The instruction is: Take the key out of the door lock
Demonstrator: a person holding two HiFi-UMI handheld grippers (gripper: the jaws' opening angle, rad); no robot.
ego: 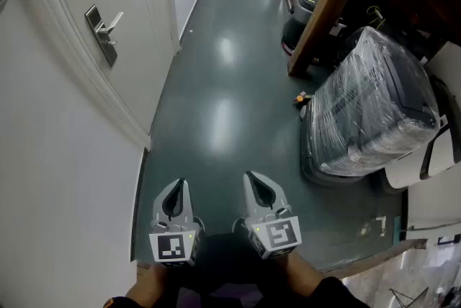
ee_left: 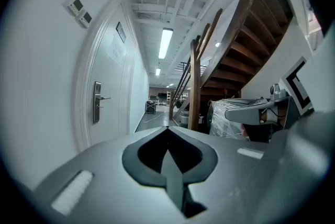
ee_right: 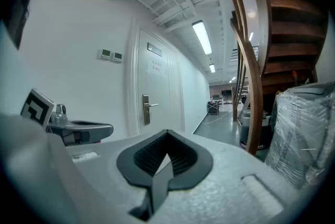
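1. The left gripper and the right gripper each had their jaws shut tight, with nothing in them.
2. The left gripper was nearer the door.
3. The door lock sat well ahead, off to the left of both. The key was too small to see.

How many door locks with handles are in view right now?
1. The lock plate with its lever handle sits on the white door, at the left of the head view. Others farther along may be hidden.
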